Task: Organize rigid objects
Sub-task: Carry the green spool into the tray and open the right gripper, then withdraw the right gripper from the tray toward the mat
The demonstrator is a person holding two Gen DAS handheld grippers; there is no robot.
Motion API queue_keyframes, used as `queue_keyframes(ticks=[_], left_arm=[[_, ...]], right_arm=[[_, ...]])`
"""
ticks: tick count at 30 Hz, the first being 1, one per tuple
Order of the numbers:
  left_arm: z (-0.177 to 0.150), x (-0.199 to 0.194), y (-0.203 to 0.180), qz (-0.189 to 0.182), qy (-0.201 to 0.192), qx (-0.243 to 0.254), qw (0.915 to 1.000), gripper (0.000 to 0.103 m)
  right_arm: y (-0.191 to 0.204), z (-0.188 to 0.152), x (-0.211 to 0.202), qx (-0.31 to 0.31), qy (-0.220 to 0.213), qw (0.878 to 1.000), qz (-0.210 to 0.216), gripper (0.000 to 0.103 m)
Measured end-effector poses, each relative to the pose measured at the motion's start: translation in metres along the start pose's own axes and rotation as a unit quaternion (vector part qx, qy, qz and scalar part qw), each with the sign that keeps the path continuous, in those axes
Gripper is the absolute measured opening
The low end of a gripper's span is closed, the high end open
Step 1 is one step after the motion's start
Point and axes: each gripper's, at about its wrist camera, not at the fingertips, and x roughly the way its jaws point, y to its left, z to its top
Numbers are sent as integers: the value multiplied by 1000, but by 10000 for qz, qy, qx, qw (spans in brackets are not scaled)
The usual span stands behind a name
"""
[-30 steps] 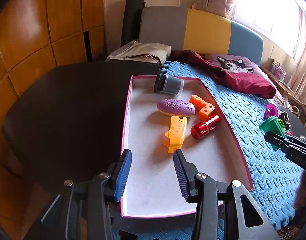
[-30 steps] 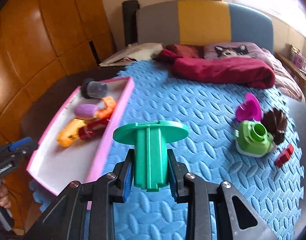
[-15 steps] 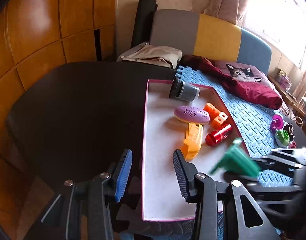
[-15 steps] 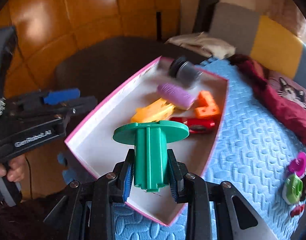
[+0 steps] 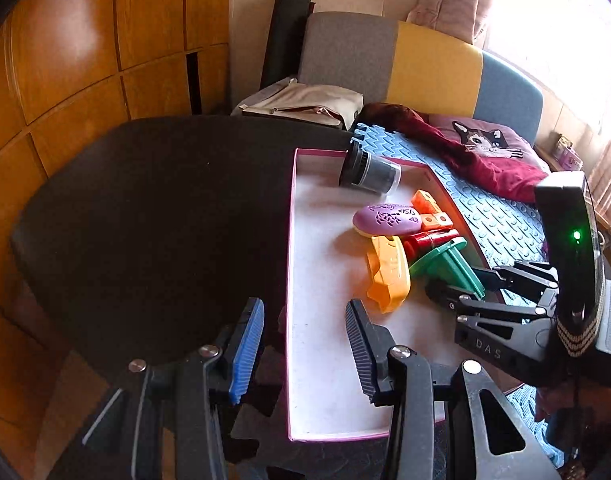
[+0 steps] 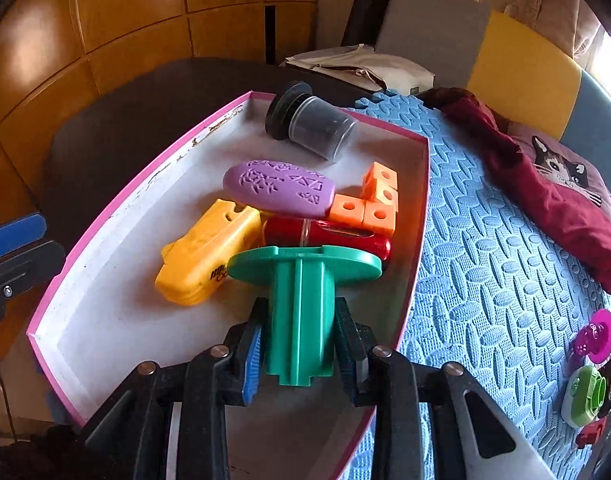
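My right gripper [image 6: 301, 354] is shut on a green plastic piece with a flat round flange [image 6: 301, 300] and holds it over the pink-rimmed white tray [image 6: 113, 320], close to the toys; it also shows in the left wrist view [image 5: 445, 264]. The tray holds a yellow toy [image 6: 205, 260], a purple oval [image 6: 279, 188], orange cubes [image 6: 371, 204], a red cylinder [image 6: 329, 236] and a dark jar [image 6: 309, 122] lying on its side. My left gripper [image 5: 303, 344] is open and empty over the tray's near left rim [image 5: 288, 320].
The tray lies partly on a dark round table [image 5: 145, 208] and partly on a blue foam mat [image 6: 485, 240]. On the mat at the right are a magenta piece [image 6: 595, 336], a green-and-white piece [image 6: 583, 396] and a small red piece [image 6: 589, 434]. A dark red cloth [image 6: 545, 196] lies behind.
My right gripper carried the green piece from over the mat leftward to above the tray, then lower and closer to the toys. My left gripper shifted slightly left over the tray's rim.
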Motion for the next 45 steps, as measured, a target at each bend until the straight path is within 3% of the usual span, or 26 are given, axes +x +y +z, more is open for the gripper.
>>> queue_keyframes(ticks=[11, 22, 45], left_arm=[[-1, -5, -1, 57, -61, 51, 10000, 43], [-2, -12, -5, 83, -124, 111, 9998, 43], [-2, -13, -27, 137, -91, 438, 9989, 44]], right_arm=[[0, -5, -8, 265, -63, 9996, 34, 46], [-12, -17, -31, 736, -285, 9968, 158, 47], [-22, -30, -65, 868, -776, 9932, -40, 47]])
